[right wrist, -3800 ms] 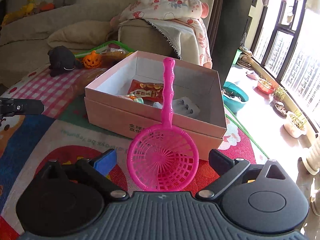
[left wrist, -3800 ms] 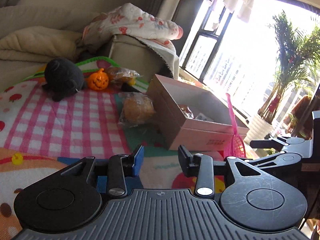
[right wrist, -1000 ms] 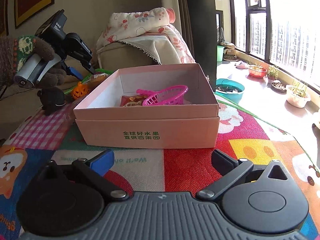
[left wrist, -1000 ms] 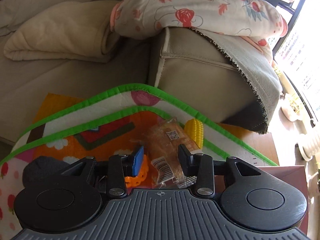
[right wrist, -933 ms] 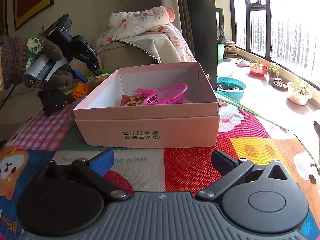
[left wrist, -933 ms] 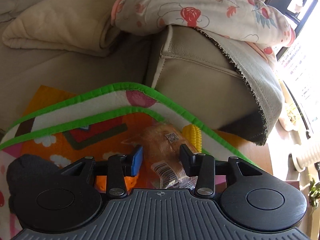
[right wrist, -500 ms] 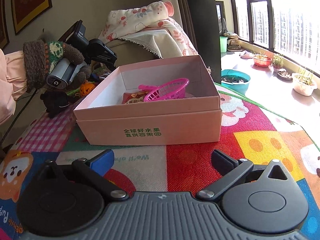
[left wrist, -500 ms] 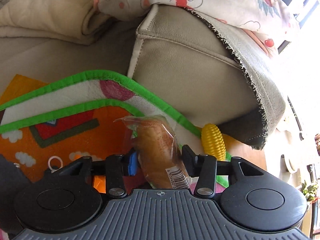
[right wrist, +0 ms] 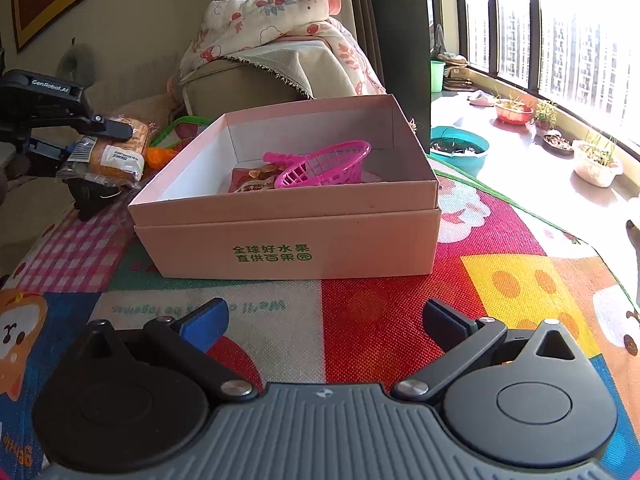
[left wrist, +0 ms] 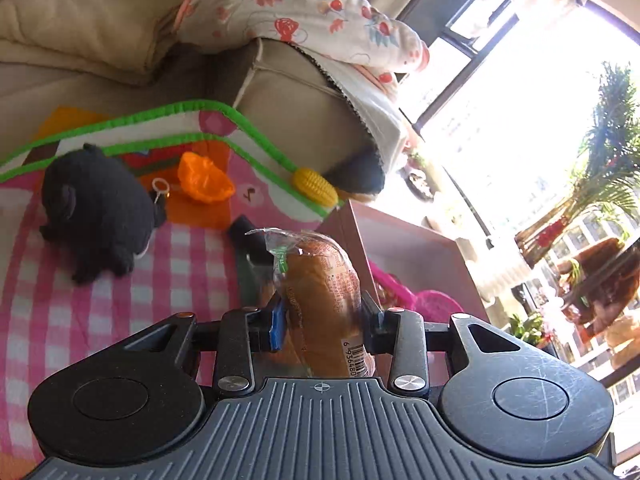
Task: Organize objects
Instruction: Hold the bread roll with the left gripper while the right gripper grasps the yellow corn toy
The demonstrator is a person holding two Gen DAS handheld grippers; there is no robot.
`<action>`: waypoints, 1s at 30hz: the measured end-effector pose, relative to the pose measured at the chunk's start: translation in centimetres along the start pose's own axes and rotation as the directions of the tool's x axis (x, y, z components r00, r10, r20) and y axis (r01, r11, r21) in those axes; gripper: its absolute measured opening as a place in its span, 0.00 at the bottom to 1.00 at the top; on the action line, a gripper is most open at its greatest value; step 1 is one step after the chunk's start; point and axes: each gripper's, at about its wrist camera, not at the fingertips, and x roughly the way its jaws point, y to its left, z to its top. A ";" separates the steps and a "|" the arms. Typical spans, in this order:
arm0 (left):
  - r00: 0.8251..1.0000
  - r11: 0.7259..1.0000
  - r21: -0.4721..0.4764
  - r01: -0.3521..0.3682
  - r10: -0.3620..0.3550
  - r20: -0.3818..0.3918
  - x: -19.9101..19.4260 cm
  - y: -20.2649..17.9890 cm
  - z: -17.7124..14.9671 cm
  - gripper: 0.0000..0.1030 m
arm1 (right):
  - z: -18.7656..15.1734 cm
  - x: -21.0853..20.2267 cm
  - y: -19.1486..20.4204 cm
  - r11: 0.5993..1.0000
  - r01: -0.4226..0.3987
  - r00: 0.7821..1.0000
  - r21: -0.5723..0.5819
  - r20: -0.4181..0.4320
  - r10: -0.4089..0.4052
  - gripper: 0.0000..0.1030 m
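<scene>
our left tongs (left wrist: 322,322) pinch the wrapped bread (left wrist: 324,300), lifted off the play mat (left wrist: 120,304) beside the pink box (right wrist: 296,236); the right tongs (right wrist: 324,320) hang spread and empty. we judge this the carry: next, bring it over the box and let go.

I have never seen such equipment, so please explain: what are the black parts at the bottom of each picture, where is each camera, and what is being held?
A person holds a two-finger gripper in each hand, with a camera looking along its fingers. The left gripper is shut on a wrapped bread roll; the right view shows it beside the pink box. The right gripper is open and empty. In the box lie a pink strainer and a snack packet. On the play mat lie a black plush toy, an orange toy and a toy corn.
</scene>
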 end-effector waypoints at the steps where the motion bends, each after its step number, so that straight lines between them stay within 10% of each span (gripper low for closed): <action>1: 0.999 1.000 -0.009 0.029 -0.029 -0.024 -0.4 1.0 -1.3 0.38 | 0.3 -0.2 0.6 0.999 0.007 1.000 -0.031 0.003 -0.007 1.00; 7: 0.981 0.988 -0.032 0.152 -0.155 -0.118 -0.2 5.8 -6.5 0.38 | 8.1 -2.5 5.8 0.973 -0.013 0.998 -0.232 0.055 0.027 1.00; 11: 0.965 0.968 -0.049 0.248 -0.251 -0.079 0.2 7.8 -7.6 0.38 | 17.0 0.8 7.4 0.990 -0.103 0.992 -0.100 -0.077 0.095 1.00; 16: 0.951 0.950 -0.059 0.307 -0.308 -0.016 0.1 8.9 -8.4 0.38 | 23.6 9.6 9.8 0.998 -0.027 0.985 -0.054 -0.171 0.017 0.90; 30: 0.935 0.930 -0.097 0.355 -0.354 0.025 -0.4 9.7 -8.5 0.38 | 23.5 28.1 15.1 0.953 0.133 0.916 -0.274 -0.332 -0.224 0.47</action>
